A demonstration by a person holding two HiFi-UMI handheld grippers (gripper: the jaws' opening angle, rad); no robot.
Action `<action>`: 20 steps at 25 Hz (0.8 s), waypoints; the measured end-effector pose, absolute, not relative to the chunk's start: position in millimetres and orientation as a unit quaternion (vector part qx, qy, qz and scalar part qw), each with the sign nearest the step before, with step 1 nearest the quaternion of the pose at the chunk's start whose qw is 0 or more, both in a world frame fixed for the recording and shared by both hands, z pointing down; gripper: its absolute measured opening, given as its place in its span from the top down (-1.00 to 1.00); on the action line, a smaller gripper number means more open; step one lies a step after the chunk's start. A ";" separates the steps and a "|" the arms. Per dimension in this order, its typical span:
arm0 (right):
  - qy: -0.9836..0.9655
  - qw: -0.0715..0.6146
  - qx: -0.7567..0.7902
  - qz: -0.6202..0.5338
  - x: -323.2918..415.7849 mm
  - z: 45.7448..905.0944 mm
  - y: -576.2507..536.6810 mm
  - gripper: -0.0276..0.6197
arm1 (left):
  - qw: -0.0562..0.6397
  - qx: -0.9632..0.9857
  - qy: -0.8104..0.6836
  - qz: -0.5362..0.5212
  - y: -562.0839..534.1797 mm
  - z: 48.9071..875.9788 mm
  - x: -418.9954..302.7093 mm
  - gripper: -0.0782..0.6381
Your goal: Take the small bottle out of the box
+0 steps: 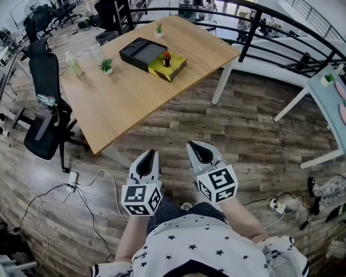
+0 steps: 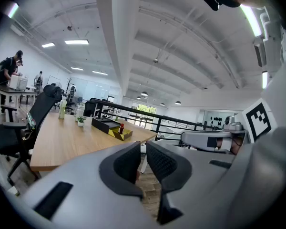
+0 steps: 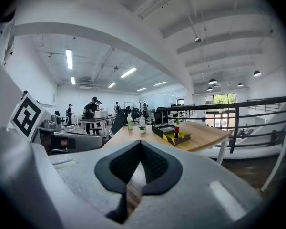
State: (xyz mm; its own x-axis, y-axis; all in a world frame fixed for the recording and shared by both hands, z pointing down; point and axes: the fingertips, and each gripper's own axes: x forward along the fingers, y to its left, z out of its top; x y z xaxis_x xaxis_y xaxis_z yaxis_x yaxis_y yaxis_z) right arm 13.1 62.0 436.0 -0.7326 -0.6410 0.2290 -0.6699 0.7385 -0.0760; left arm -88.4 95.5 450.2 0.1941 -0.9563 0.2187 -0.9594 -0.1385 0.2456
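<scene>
Still the approach — the small bottle (image 1: 166, 58) stands upright on the yellow part of the box (image 1: 139, 52) toward the table's (image 1: 127, 103) far end, and both grippers hang well short of the table's near edge. The left gripper (image 1: 151, 153) shows a narrow empty slit between its jaws; the right gripper (image 1: 193, 147) has its tips pressed together, empty. Next, I judge: close in on the table, spread one pair round the bottle.
</scene>
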 end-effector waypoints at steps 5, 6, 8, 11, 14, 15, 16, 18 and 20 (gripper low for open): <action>-0.931 0.094 0.343 0.084 45.3 436.2 94.7 0.90 | 0.160 0.756 -0.634 0.017 126.4 446.9 -55.1 0.69; -0.931 0.092 0.343 0.083 50.4 435.6 98.8 0.90 | 0.159 0.757 -0.633 0.018 130.7 446.1 -50.1 0.69; -0.931 0.088 0.344 0.081 58.8 433.5 103.9 0.90 | 0.156 0.758 -0.633 0.020 136.8 443.9 -41.8 0.69; -0.931 0.082 0.345 0.079 66.5 431.2 107.7 0.90 | 0.152 0.760 -0.632 0.023 140.9 442.4 -33.3 0.69; -0.932 0.080 0.345 0.079 71.8 431.1 110.3 0.90 | 0.149 0.763 -0.628 0.025 142.6 442.4 -25.1 0.69; -0.932 0.081 0.344 0.082 73.3 431.8 111.4 0.90 | 0.147 0.764 -0.627 0.025 143.3 441.8 -22.5 0.69; -0.932 0.082 0.342 0.085 74.4 432.5 112.2 0.90 | 0.145 0.765 -0.627 0.025 143.8 440.9 -20.5 0.69; -0.931 0.078 0.344 0.091 76.9 433.0 111.9 0.90 | 0.141 0.765 -0.628 0.022 143.5 438.5 -18.5 0.69; -0.929 0.077 0.349 0.091 79.9 432.7 110.0 0.90 | 0.141 0.764 -0.629 0.017 142.0 436.3 -18.2 0.69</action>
